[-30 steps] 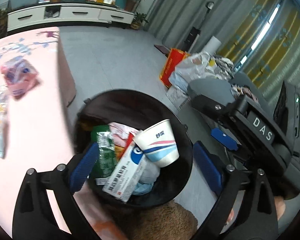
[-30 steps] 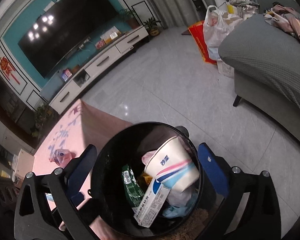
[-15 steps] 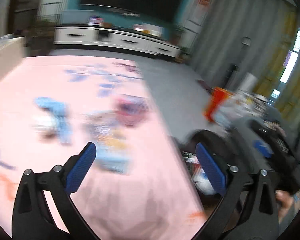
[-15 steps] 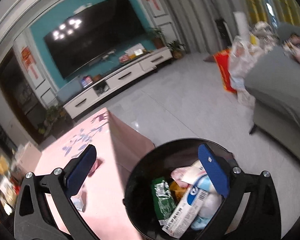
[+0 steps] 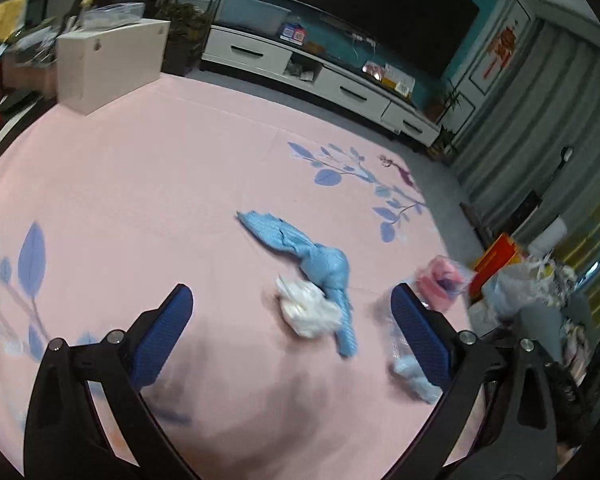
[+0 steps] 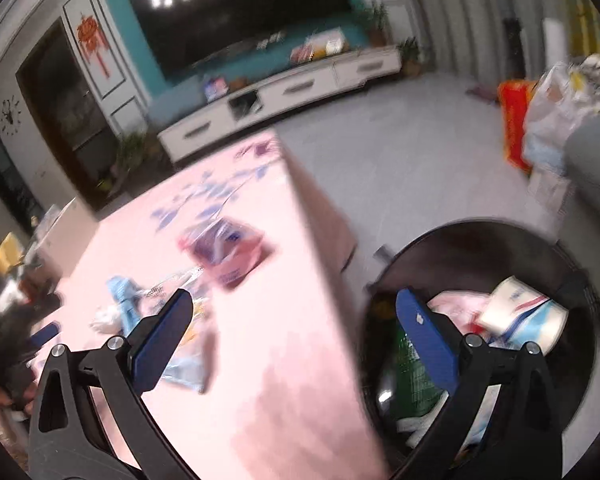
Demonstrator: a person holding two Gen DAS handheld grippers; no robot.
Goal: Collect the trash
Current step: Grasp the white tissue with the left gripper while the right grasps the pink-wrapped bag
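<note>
Hovering my spread, empty left gripper [image 5: 290, 334] over the table [image 5: 148, 184], I see the white wad [image 5: 306, 312] just ahead, nearer than my right gripper [image 6: 292, 334].

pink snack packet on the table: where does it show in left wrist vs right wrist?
Left wrist: pink snack packet sits right of centre, near the table's right edge, just above the left tool's right finger.
Right wrist: same packet, blurred, left of centre, above the open right tool.
Shared landmark: the blue cloth lying on the pink tablecloth.
</note>
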